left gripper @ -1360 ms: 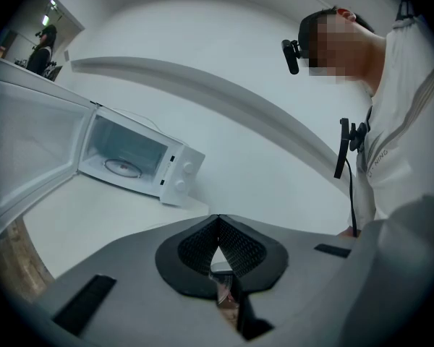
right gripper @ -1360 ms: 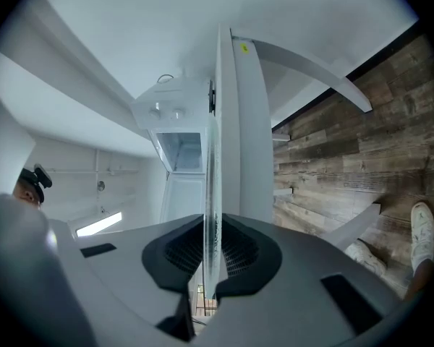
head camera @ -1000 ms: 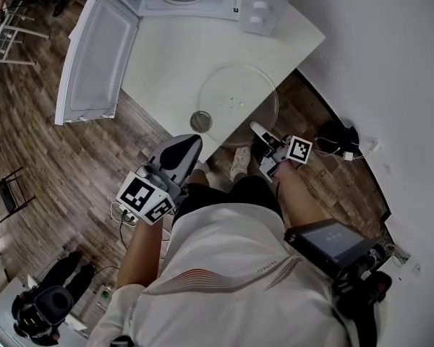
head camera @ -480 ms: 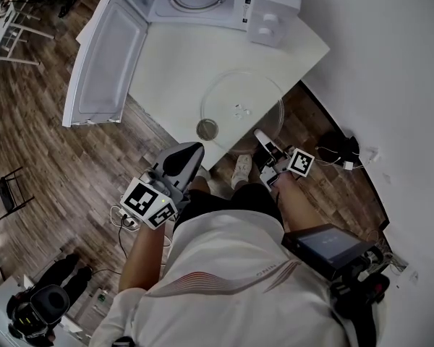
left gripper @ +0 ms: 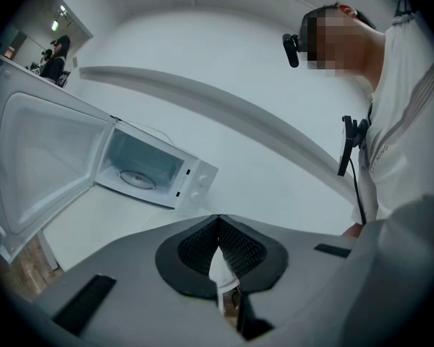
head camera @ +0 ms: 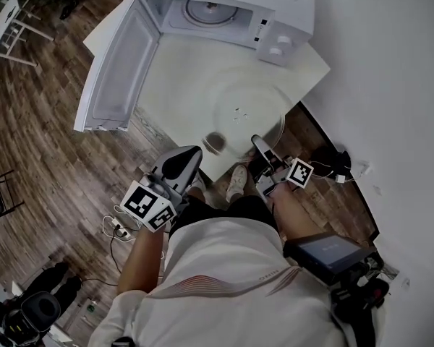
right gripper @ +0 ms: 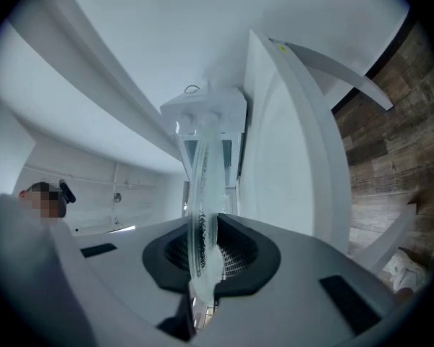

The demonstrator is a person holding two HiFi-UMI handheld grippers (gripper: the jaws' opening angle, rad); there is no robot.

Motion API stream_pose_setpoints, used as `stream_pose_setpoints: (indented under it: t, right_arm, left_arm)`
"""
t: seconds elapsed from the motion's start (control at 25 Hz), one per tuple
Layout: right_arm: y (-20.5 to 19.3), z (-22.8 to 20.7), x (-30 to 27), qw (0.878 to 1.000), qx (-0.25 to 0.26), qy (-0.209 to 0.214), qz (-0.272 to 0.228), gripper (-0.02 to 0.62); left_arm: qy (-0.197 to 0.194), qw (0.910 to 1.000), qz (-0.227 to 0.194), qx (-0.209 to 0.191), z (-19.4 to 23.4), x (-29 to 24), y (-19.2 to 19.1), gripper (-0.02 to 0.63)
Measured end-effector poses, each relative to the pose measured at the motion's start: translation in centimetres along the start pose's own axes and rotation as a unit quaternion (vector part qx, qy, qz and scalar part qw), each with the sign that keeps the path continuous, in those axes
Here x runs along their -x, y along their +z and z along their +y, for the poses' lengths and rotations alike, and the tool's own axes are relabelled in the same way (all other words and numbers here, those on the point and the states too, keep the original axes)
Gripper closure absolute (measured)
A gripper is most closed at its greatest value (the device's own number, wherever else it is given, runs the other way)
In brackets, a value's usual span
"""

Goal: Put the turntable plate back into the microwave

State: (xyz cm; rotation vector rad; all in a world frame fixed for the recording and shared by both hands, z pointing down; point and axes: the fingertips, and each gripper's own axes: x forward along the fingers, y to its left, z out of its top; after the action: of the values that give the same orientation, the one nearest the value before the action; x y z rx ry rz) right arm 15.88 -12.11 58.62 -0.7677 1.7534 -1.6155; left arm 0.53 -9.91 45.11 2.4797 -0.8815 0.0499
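The microwave [head camera: 231,6] stands at the far end of my surface [head camera: 181,78], its door [head camera: 119,67] open leftward. Before it is the turntable plate [head camera: 249,114], near rim in my right claw [head camera: 257,144], with my left claw [head camera: 181,161] to the left.

Turntable plate [right gripper: 201,194] pinched edge-on
The right gripper [right gripper: 206,248] clamps the plate's rim between dark pads; the white microwave [right gripper: 210,118] stands beyond, wooden floor [right gripper: 390,121] at right.

No text or label is legible anywhere
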Motion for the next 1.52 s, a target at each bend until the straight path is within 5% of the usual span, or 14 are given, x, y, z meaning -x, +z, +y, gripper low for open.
stream_pose_setpoints:
  t: [0.28, 0.68, 1.52]
  right_arm:
    - [-2.0, 2.9, -5.6, 0.999, 0.038, 0.001, 0.010, 0.569]
    - [-1.8, 2.9, -14.1, 0.996, 0.019, -0.004, -0.084, 0.569]
    - [8.2, -0.1, -27.8, 0.982, 0.008, -0.049, -0.181, 0.569]
  left_arm:
    - [-0.021, 0.9993, -0.023, -0.020, 3.5, 2.2, 2.6, 0.595]
    - [-0.058, 0.9972, -0.036, -0.029, 8.0, 5.7, 5.2, 0.595]
    - [-0.014, 0.9997, -0.020, -0.002, 11.1, 3.4, 4.9, 0.595]
